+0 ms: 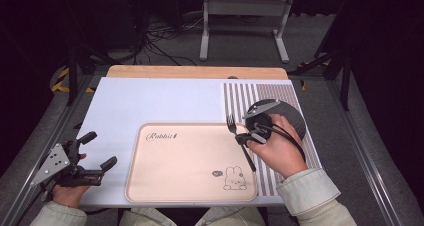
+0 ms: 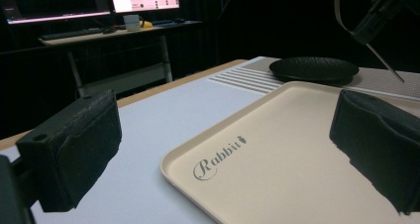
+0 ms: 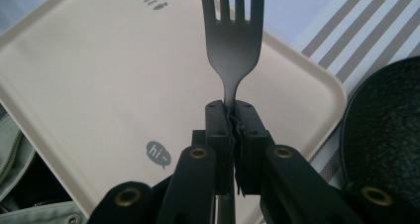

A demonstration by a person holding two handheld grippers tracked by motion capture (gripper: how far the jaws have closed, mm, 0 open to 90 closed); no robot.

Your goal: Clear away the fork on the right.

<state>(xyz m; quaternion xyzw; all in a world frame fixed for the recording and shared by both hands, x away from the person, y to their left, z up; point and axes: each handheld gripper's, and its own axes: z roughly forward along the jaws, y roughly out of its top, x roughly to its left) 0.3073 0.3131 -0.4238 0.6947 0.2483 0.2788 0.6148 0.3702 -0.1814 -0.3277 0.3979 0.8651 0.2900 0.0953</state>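
1. The right gripper [image 1: 248, 136] pinches a dark metal fork [image 3: 231, 45] by its neck, tines pointing ahead, over the beige rectangular plastic tray [image 1: 170, 186].
2. A round black plate [image 1: 295, 118] lies just beside it.
3. The left gripper [image 1: 95, 150], jaws spread, rests level beside the tray.

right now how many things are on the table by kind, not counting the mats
trays: 1, beige tray
plates: 1, black plate
forks: 1, dark fork held over the tray in the right hand-held gripper
total: 3
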